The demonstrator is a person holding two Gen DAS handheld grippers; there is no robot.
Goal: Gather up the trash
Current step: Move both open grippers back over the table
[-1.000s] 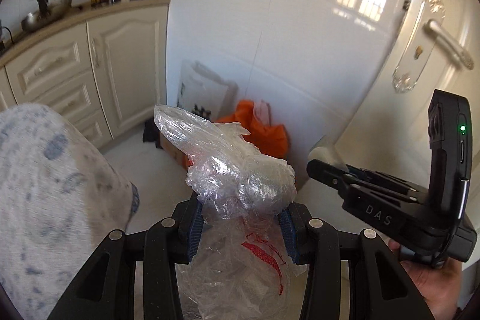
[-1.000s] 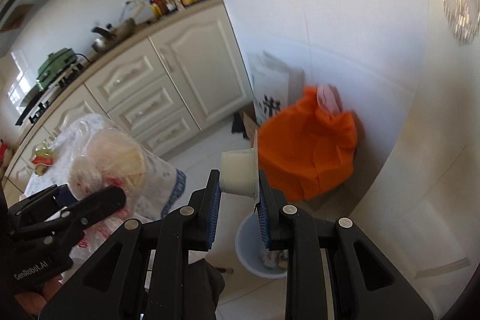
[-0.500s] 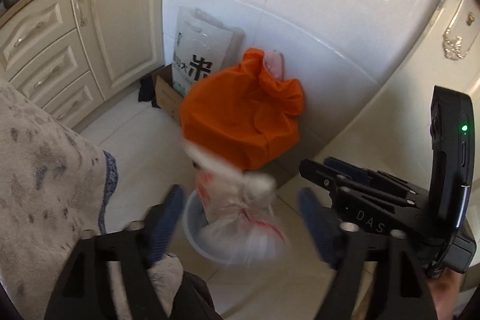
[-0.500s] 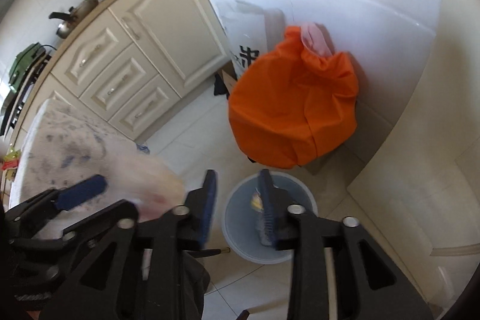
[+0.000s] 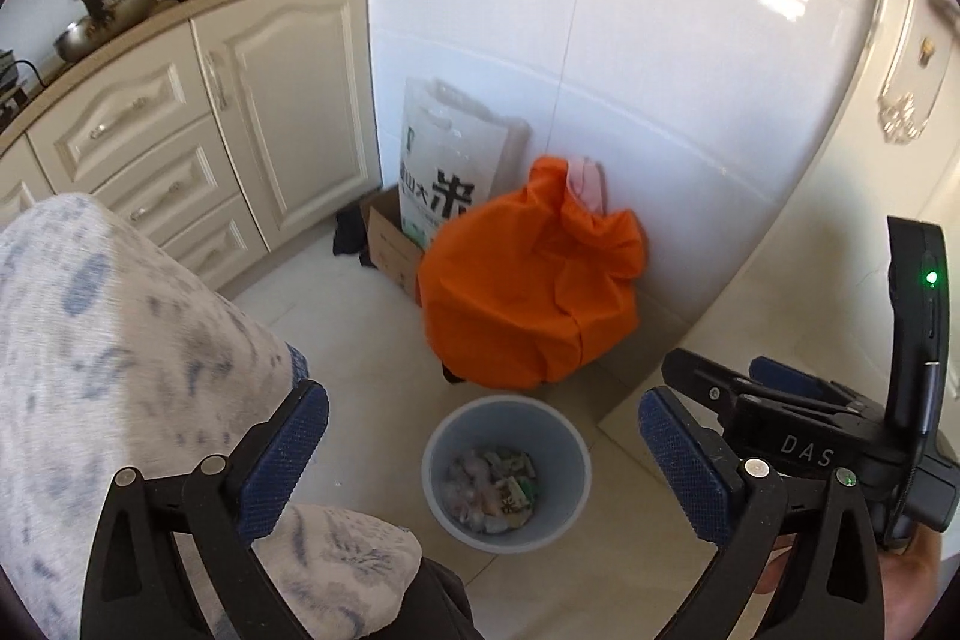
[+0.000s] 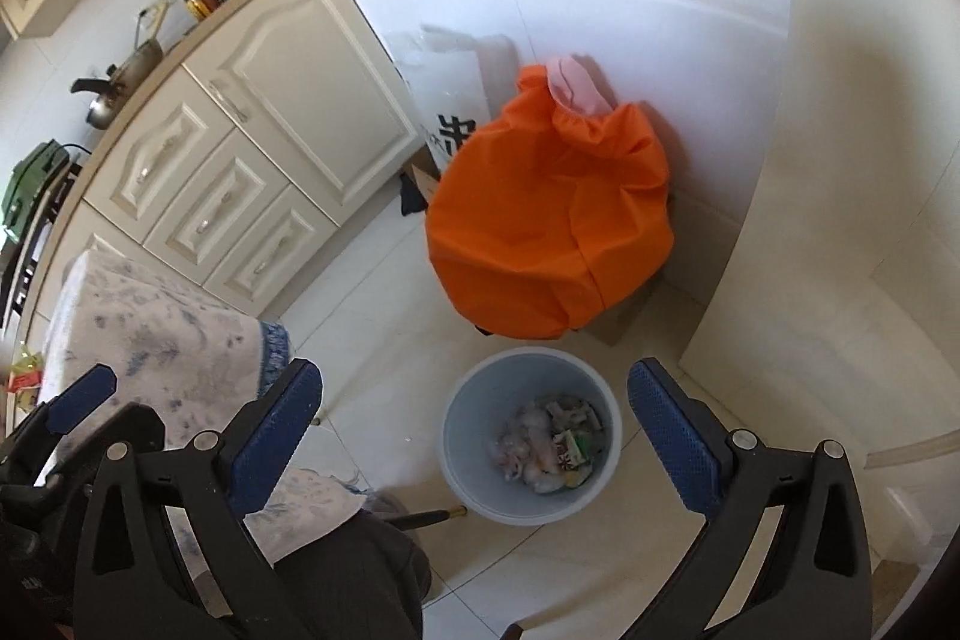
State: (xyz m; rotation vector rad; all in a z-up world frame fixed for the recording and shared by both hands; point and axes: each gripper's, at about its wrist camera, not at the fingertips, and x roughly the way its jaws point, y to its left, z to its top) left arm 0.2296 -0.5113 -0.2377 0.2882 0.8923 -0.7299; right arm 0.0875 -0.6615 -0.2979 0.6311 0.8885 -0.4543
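Note:
A pale blue bin point(image 5: 438, 445) point(image 6: 462, 400) stands on the tiled floor, holding a heap of trash point(image 5: 493, 487) point(image 6: 549, 445) of wrappers and plastic. My left gripper point(image 5: 483, 448) hangs above the bin, its jaws opening wide with nothing between its blue pads point(image 5: 282, 454). My right gripper point(image 6: 474, 430) is likewise over the bin, jaws opening to full spread and empty. In the left wrist view the right gripper point(image 5: 696, 382) shows at the right edge, a hand under it.
A stuffed orange bag point(image 5: 528, 292) point(image 6: 552, 220) sits behind the bin against the white tiled wall. A white rice sack point(image 5: 444, 172) and a cardboard box point(image 5: 390, 250) lean beside cream cabinets point(image 5: 180, 142). A cloth-covered table edge point(image 5: 108, 340) lies at the left.
Both grippers spread open. The clear plastic bag dropped from the left one and the white cup from the right one into the bin. Both views tipped down toward the bin.

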